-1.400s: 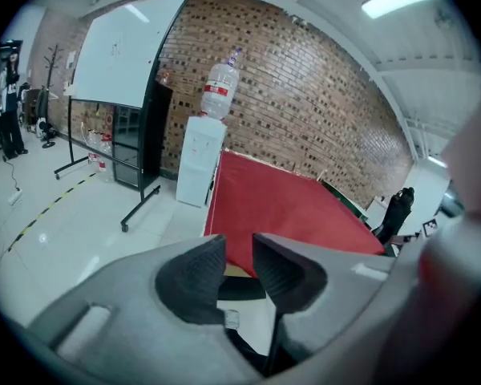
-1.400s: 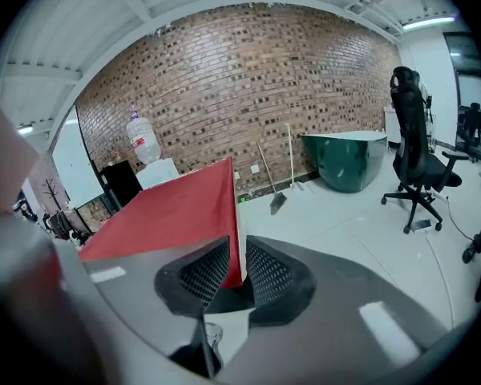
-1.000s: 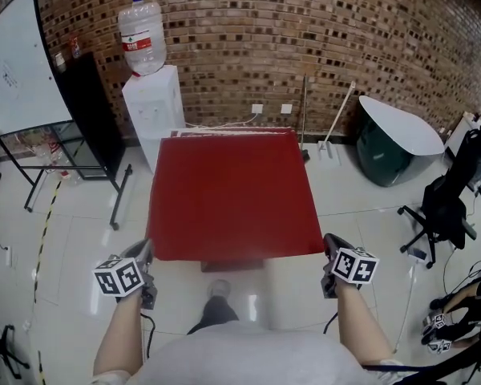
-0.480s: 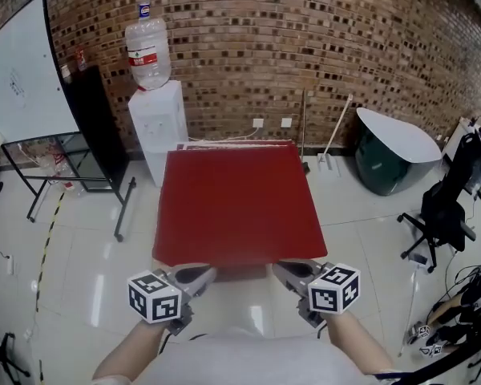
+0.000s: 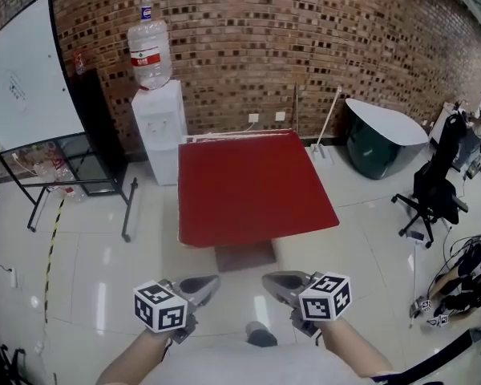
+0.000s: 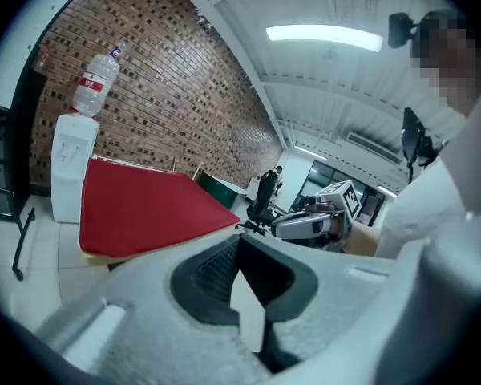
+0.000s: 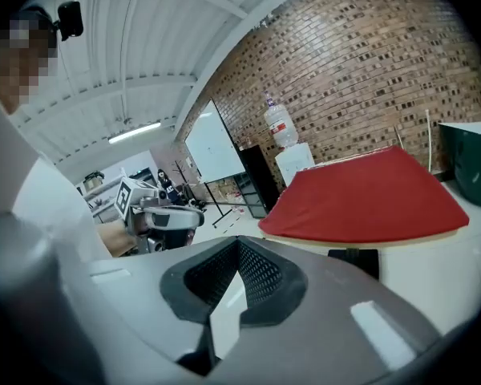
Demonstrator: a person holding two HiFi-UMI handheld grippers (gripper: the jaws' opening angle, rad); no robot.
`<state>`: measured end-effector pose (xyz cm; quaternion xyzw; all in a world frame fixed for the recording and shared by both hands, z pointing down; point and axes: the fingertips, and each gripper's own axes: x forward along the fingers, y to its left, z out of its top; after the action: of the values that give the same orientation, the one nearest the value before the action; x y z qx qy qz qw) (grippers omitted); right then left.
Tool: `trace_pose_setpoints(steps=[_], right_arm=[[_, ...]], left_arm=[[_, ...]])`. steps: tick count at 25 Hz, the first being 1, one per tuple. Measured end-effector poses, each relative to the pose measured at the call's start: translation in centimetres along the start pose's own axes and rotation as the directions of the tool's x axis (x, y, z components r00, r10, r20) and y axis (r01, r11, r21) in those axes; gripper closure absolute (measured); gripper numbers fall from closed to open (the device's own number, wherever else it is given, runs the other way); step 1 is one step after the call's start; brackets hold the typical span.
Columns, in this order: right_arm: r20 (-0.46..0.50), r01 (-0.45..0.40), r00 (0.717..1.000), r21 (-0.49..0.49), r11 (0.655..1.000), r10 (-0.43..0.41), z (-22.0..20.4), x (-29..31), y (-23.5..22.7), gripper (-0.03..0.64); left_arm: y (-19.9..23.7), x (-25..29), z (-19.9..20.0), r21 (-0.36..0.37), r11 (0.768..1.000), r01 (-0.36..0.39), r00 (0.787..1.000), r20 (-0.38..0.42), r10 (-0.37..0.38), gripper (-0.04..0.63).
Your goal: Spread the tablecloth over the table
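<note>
Head view: the cloth (image 5: 252, 184) lies smooth over the table (image 5: 244, 256) at centre, with the left gripper (image 5: 212, 280) and right gripper (image 5: 268, 279) low in frame and well apart from it; left gripper view: jaws closed, empty, cloth at left; right gripper view: likewise, cloth at right, so probably only the overhang needs checking for evenness.

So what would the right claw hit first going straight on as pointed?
Probably the floor: the right claw aims slightly down, between the left claw and the tablecloth, though depth is unclear.
</note>
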<state>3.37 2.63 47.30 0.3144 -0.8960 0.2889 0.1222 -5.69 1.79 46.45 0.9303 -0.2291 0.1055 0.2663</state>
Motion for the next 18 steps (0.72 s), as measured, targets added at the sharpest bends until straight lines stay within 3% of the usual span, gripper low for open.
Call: trace_pose_setpoints(steps=[4,8,18], right_arm=[[-0.004,-0.022,1.000,0.039,0.999,0.022,-3.6,1.0,6.4,0.615],[0.011,-0.044,0.999,0.054,0.998,0.044,-4.6,1.3,11.1,0.615],[0.000,-0.072,0.997,0.000,0.997,0.072,-7.7,-1.7,16.9,0.615]], left_arm=[[-2.4,-5.0,-3.4,0.003,0.999,0.044,0.998,-0.034,-0.044,0.594],[-4.2,-8.7,-5.3,-0.019,0.997,0.074,0.997,-0.035,-0.075,0.594],[-9.4,-12.2,-9.0,-0.027,0.999,0.032,0.999,0.021,-0.032,0.594]])
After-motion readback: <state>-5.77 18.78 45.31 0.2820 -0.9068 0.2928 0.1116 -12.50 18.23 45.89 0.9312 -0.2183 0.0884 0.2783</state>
